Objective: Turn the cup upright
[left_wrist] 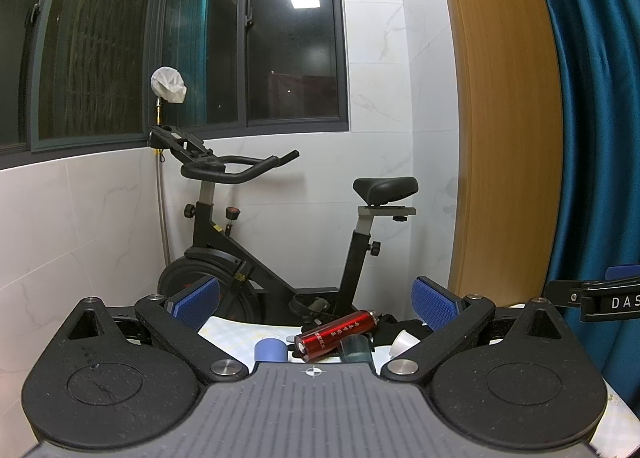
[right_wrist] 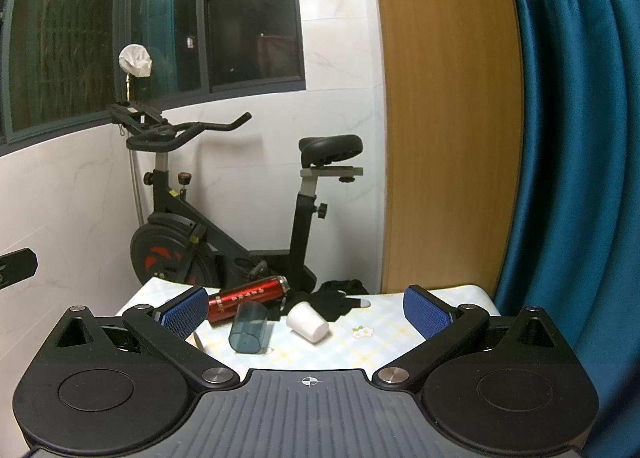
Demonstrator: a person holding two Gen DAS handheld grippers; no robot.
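Observation:
A white paper cup [right_wrist: 307, 322] lies on its side on the checked tablecloth [right_wrist: 372, 346]; it also shows in the left wrist view [left_wrist: 403, 342]. A clear teal plastic cup [right_wrist: 249, 328] lies tipped beside it, also seen in the left wrist view [left_wrist: 355, 350]. A red metal bottle [right_wrist: 248, 298] lies behind them, and shows in the left wrist view too [left_wrist: 336, 334]. My right gripper [right_wrist: 306, 308] is open and empty, held short of the cups. My left gripper [left_wrist: 316, 300] is open and empty, above the table's near side.
A blue cylinder [left_wrist: 270, 350] stands on the table left of the bottle. A black glove [right_wrist: 340, 300] lies at the table's far edge. An exercise bike [right_wrist: 208, 218] stands behind the table, a wooden panel [right_wrist: 448, 118] and blue curtain [right_wrist: 572, 138] to the right.

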